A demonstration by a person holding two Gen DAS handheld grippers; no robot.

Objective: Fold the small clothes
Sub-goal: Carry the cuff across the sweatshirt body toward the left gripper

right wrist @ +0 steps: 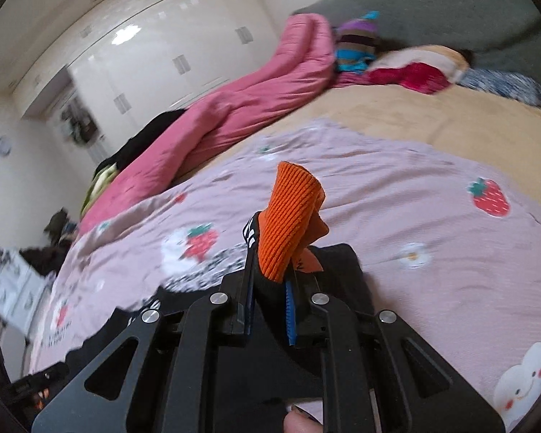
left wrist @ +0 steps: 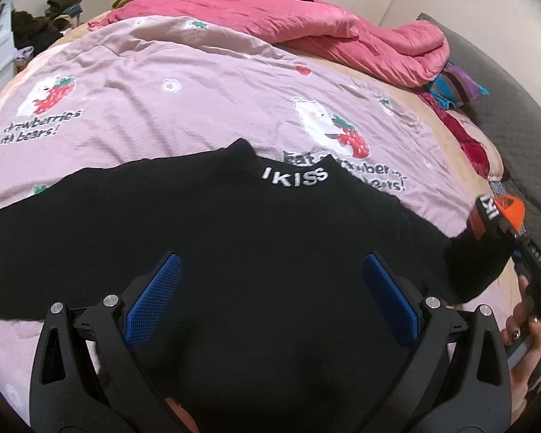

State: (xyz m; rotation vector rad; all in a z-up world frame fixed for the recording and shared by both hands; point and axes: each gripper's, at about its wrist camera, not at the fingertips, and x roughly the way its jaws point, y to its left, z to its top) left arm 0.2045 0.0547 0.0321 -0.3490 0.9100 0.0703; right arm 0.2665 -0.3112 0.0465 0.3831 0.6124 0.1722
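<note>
Right gripper (right wrist: pixel 268 288) is clamped on the orange cuff (right wrist: pixel 288 216) of the black top (left wrist: pixel 234 234), sleeve lifted at the garment's right end. The left gripper (left wrist: pixel 270 299) hangs with jaws wide over the body — nothing between them. The top lies crosswise, collar away, so the sleeve probably folds inward across the chest. Beneath is a pink strawberry sheet (left wrist: pixel 184 97) — beyond, a rolled pink quilt (left wrist: pixel 342 36) and white wardrobes (right wrist: pixel 155 54).

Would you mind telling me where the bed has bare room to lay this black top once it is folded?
Free: the lilac sheet between the black top and the pink quilt, and the tan blanket beyond it. Crowded: the far edge under the quilt, and the headboard corner with the striped cloth.
</note>
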